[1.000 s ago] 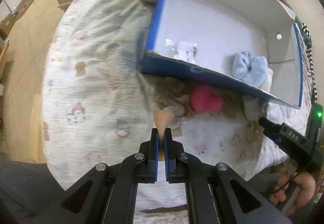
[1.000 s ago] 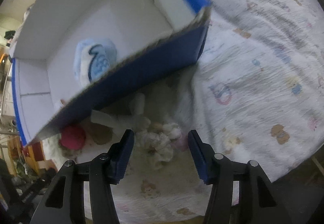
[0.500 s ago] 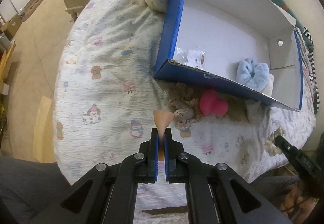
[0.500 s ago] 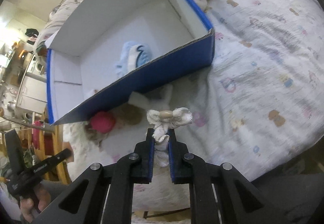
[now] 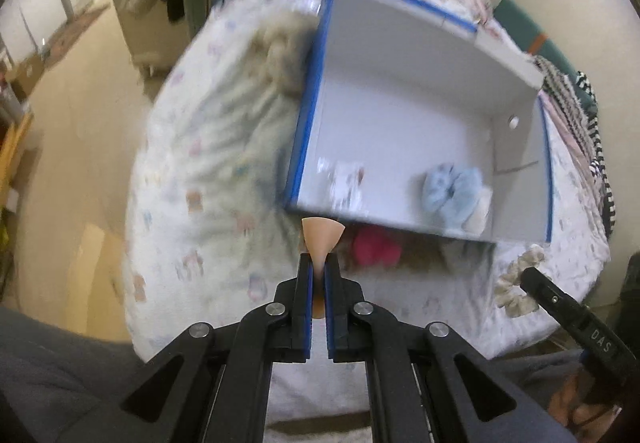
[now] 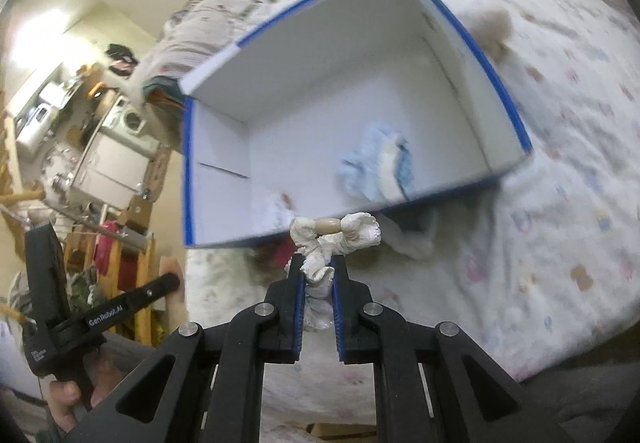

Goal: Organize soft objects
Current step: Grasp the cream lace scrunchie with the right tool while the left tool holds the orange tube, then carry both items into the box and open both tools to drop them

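My left gripper (image 5: 318,275) is shut on a peach-coloured soft piece (image 5: 322,237) and holds it above the bed, just before the near wall of the blue-and-white box (image 5: 516,163). My right gripper (image 6: 318,275) is shut on a cream lace scrunchie (image 6: 336,233), held up near the box's near wall (image 6: 224,147); the scrunchie also shows in the left wrist view (image 5: 516,281). A light blue scrunchie (image 5: 454,189) and a small clear packet (image 5: 346,183) lie inside the box. A pink soft object (image 5: 376,249) lies on the bed beside the box.
The box sits on a round bed with a printed white cover (image 5: 208,171). A fluffy beige item (image 5: 282,51) lies beside the box's left wall. Striped fabric (image 5: 580,115) lies at the right edge. Floor and furniture are at the left (image 5: 60,83).
Both grippers have risen and moved toward the box. The right gripper, open over the cream scrunchie a second ago, has shut on it and lifted it.
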`<state>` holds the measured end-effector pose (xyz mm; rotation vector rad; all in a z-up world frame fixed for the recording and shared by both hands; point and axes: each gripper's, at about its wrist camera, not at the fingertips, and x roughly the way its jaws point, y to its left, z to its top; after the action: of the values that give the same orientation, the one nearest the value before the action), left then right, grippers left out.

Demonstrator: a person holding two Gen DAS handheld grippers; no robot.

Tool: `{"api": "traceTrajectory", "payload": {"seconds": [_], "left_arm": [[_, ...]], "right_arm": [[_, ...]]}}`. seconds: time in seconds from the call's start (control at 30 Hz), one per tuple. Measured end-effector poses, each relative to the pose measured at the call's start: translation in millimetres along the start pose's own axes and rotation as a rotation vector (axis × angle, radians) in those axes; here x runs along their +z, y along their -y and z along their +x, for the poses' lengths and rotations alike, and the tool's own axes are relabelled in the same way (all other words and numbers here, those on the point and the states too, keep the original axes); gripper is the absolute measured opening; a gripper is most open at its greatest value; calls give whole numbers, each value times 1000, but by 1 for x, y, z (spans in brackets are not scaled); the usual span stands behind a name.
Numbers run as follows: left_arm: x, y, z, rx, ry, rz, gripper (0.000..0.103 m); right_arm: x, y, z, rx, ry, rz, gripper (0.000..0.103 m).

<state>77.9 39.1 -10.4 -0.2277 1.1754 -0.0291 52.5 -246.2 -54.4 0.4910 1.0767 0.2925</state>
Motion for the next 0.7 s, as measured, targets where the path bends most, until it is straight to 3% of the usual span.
{"api": "traceTrajectory", "payload": {"seconds": [0.27, 0.7], "left_arm": [[40, 16, -20, 10, 82, 55, 5], [103, 38, 30, 22, 66, 58, 5]], "right_arm": [[43, -37, -12, 68, 77, -66, 14], [107, -45, 40, -2, 74, -183, 14]]}}
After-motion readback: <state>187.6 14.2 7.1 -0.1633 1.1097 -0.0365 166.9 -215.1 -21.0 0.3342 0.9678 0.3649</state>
